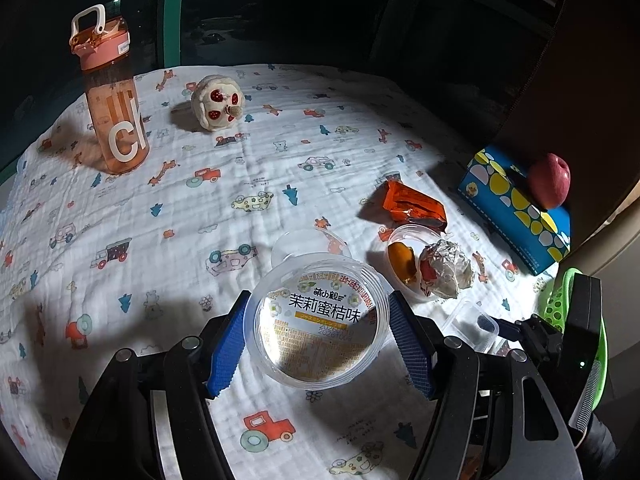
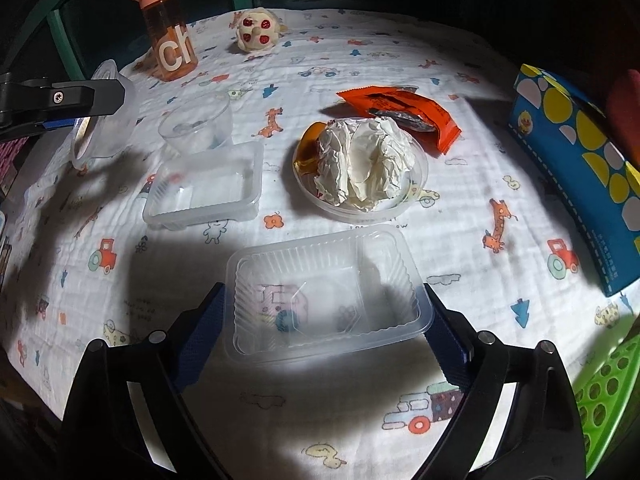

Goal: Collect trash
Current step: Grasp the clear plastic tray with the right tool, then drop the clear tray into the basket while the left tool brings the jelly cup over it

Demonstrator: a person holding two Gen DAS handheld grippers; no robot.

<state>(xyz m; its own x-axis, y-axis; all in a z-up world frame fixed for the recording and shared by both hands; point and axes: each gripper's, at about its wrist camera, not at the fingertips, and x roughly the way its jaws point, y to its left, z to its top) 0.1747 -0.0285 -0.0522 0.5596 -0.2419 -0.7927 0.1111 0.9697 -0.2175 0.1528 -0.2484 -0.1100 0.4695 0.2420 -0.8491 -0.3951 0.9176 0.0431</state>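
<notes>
My left gripper (image 1: 318, 340) is shut on a clear plastic jelly cup (image 1: 318, 320) with a printed lid, held above the cloth; it also shows in the right wrist view (image 2: 102, 120). My right gripper (image 2: 324, 316) is shut on a clear ribbed plastic tray (image 2: 326, 292), its blue pads against both short sides. On the table lie a second clear tray (image 2: 204, 188), an empty clear cup (image 2: 198, 120), a clear bowl (image 2: 418, 184) holding crumpled paper (image 2: 364, 164), and an orange wrapper (image 2: 404, 112).
An orange water bottle (image 1: 110, 96) and a plush toy (image 1: 218, 102) stand at the far side. A blue patterned box (image 1: 516, 204) with an apple (image 1: 548, 180) sits right. A green perforated basket (image 2: 608, 396) is at the near right.
</notes>
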